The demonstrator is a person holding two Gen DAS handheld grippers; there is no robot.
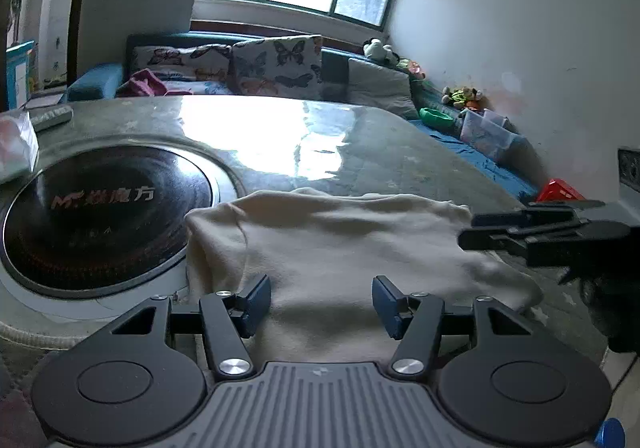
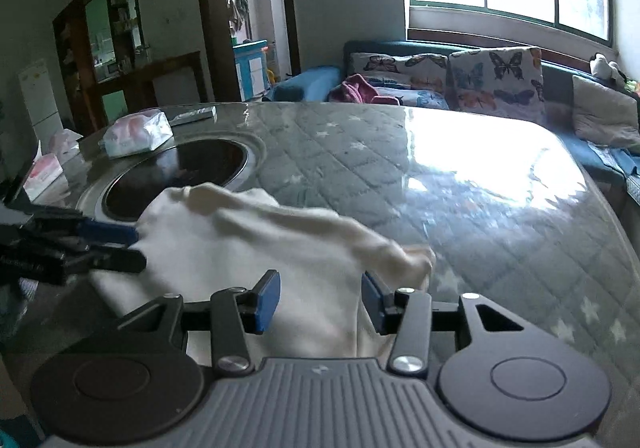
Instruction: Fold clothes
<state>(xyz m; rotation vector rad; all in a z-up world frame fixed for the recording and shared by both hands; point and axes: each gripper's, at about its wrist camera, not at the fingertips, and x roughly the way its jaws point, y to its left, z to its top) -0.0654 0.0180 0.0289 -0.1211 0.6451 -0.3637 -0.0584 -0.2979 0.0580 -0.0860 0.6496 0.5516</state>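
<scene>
A cream garment (image 1: 340,248) lies partly folded on the glass-topped table, with one edge over the rim of the round black cooktop. It also shows in the right wrist view (image 2: 256,248). My left gripper (image 1: 321,304) is open just above the garment's near edge and holds nothing. My right gripper (image 2: 320,302) is open over the garment's near right part and holds nothing. In the left wrist view the right gripper (image 1: 472,230) comes in from the right at the garment's right edge. In the right wrist view the left gripper (image 2: 138,248) is at the garment's left edge.
The round black induction cooktop (image 1: 100,224) is set into the table at the left. Tissue packs (image 2: 138,133) and a remote (image 2: 192,115) lie beyond it. The table's quilted glass top (image 2: 440,187) stretches to the right. A sofa with butterfly cushions (image 1: 276,63) stands behind the table.
</scene>
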